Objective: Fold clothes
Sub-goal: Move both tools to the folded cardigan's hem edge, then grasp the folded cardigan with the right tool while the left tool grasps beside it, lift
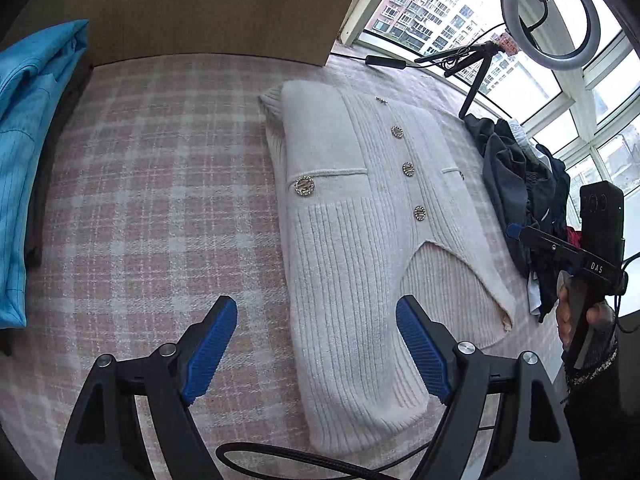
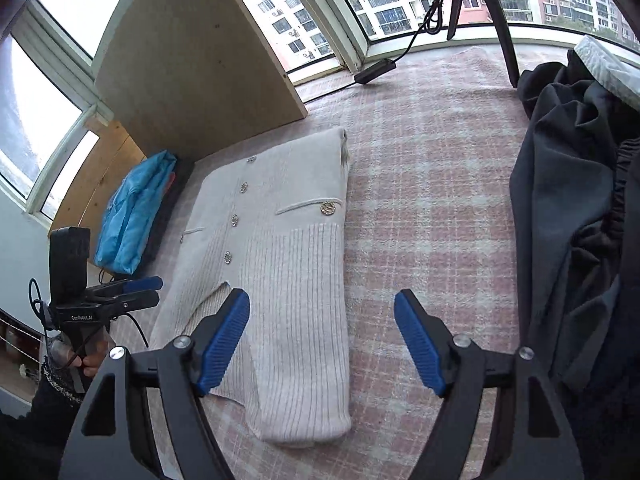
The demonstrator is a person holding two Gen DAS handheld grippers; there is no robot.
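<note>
The cardigan (image 1: 360,216) lies flat on the blanket (image 1: 160,184), between folded clothes (image 1: 28,152) on its left and a heap of garments (image 1: 520,184) on its right. A board (image 1: 208,8) stands behind it.

Cream cardigan (image 2: 276,264), folded, flat on pink plaid blanket (image 2: 432,184). Right hand-held gripper (image 2: 322,340) open above its hem. Dark clothes (image 2: 572,200) right; blue garment (image 2: 132,220) left; left hand-held gripper (image 2: 150,290) nearly closed.

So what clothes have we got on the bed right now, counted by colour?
Cream: 1, the cardigan, lying flat with both sleeves folded in
Blue: 1, the folded garment at the far side
Dark: 1 heap of unfolded clothes; the pieces in it cannot be counted
Total: 2 single garments plus 1 heap
Both grippers, left and right, are open and hold nothing.
</note>
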